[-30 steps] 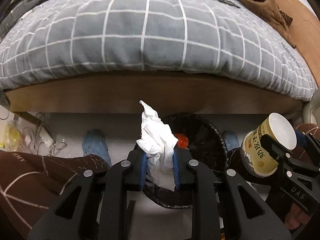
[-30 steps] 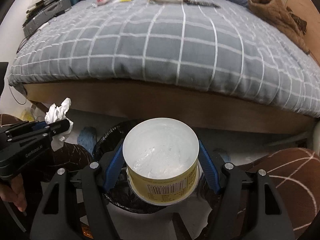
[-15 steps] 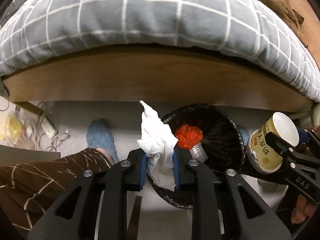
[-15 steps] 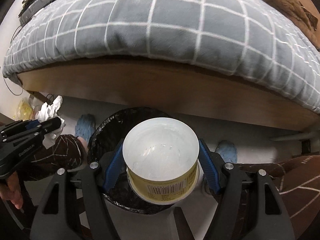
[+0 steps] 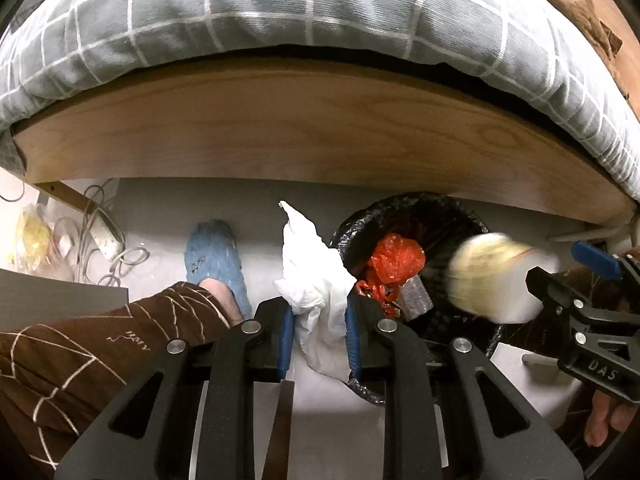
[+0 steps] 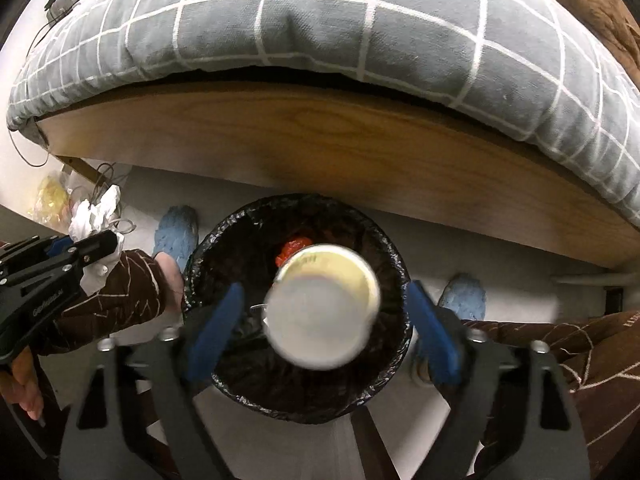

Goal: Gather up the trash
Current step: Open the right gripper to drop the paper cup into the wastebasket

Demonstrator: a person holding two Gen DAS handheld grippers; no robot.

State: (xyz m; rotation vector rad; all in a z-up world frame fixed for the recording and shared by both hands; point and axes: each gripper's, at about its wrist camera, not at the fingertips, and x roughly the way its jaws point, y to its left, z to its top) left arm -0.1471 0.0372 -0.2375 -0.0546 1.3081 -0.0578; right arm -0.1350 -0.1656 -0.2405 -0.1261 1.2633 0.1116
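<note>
Only the left wrist view shows the red wrapper (image 5: 396, 258) deep in the black-lined bin (image 6: 396, 264). The right gripper (image 6: 320, 320) has just been opening; the blurred yellow cup (image 6: 322, 306) sits between its spread blue fingers (image 6: 214, 330), apparently loose, above the bin. The left gripper (image 5: 318, 330), pointing steeply down, clamps the white tissue (image 5: 312, 276) just left of the bin.
</note>
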